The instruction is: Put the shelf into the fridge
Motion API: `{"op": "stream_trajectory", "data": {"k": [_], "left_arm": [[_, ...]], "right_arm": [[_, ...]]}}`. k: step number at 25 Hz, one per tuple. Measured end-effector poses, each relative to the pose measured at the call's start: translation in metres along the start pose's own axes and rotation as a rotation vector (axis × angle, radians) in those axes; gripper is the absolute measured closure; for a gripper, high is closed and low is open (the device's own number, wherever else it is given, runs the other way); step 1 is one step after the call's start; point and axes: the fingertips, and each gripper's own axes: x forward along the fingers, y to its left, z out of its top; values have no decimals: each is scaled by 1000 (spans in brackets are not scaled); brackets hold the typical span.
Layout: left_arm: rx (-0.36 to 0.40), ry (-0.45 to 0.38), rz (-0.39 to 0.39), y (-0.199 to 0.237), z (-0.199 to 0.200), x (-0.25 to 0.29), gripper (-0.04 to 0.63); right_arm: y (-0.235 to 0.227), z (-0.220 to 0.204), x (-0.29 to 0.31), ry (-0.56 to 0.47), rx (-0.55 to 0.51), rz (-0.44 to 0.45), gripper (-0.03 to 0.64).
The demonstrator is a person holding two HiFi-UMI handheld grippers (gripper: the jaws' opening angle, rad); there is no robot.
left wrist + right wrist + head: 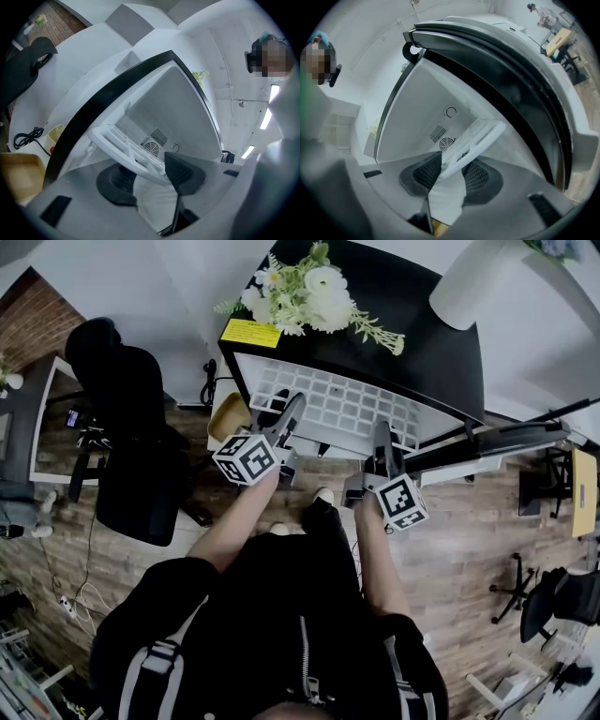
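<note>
Overhead, the head view has a person in a dark jacket standing before a black fridge (417,329) that sits at twelve o'clock, with a bunch of pale flowers (309,292) and a yellow sticker (250,333) on its top. The white grid shelf (342,409) juts out of the fridge mouth towards the person, its far part inside the cabinet and its near edge outside. The left gripper (292,411) reaches the shelf's near edge from seven o'clock and the right gripper (382,439) meets the same edge from five o'clock. The fridge door (497,448) swings out towards three o'clock, and a dark office chair (131,427) stands on the wood floor at nine o'clock. Next, in the left gripper view, the left gripper (150,171) has its two dark pads pinching the shelf (123,145), which runs from between them up towards ten o'clock, tilted, into the white fridge (93,117); a round vent (151,147) shows on the back wall just behind it. Last, in the right gripper view, the right gripper (451,171) pinches the shelf (480,136) between ribbed pads, the slatted edge running out towards one o'clock, with the vent (446,143) behind it and the fridge door (520,93) curving from twelve round to four o'clock.
</note>
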Motion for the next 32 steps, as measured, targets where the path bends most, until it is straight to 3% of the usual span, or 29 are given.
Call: {"op": "stream_trajectory", "data": {"k": [32], "left_arm": [[-9,-37,32,21,7,48,407]], "right_arm": [[-12,13,48,-31,1,0,483]]}}
